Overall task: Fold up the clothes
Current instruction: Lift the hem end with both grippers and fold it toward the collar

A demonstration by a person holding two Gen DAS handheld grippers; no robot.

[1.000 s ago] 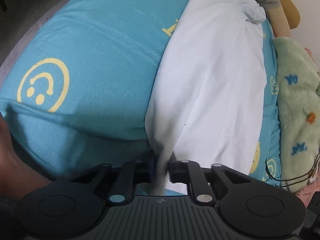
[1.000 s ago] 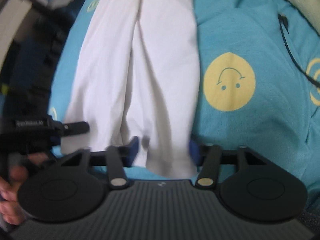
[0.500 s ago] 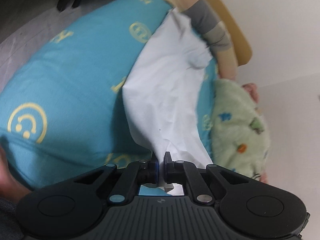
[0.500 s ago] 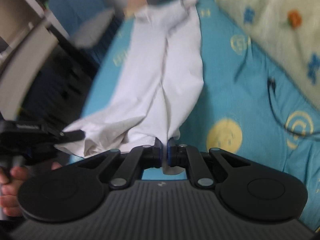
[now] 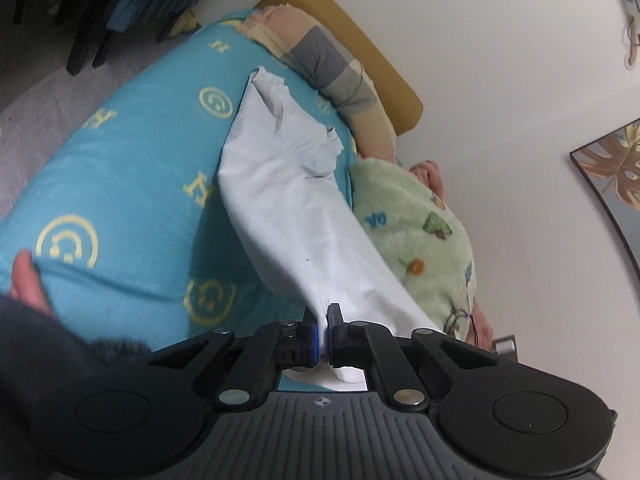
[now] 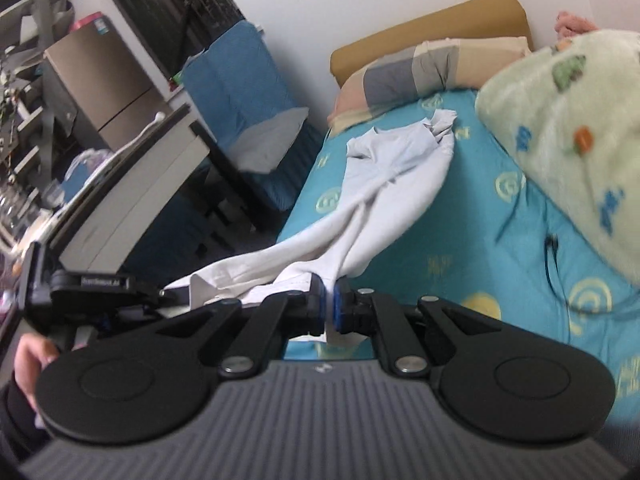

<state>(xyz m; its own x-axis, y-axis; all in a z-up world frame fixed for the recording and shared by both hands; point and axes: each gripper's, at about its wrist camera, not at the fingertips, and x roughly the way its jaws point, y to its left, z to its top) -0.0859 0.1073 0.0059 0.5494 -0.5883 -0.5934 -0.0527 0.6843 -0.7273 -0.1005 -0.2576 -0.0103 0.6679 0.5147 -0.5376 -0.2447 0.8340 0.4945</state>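
A white garment (image 5: 288,200) lies lengthwise on a turquoise bed sheet (image 5: 132,168) with yellow smiley prints. My left gripper (image 5: 323,320) is shut on its near edge and holds that end lifted off the bed. In the right wrist view the same garment (image 6: 392,184) hangs from my right gripper (image 6: 328,300), which is shut on another part of the near edge. The left gripper (image 6: 160,294) shows there at the left, clamping the cloth. The far end of the garment still rests on the bed near the pillow.
A striped pillow (image 5: 336,72) and a mustard headboard (image 5: 360,60) lie at the far end. A green fleece blanket (image 5: 416,240) is bunched by the wall. A black cable (image 6: 552,256) lies on the sheet. A blue chair (image 6: 248,92) and a desk (image 6: 132,184) stand beside the bed.
The right gripper has shut on the garment's edge. Both grippers have risen and tilted up, lifting the near end of the garment off the bed.
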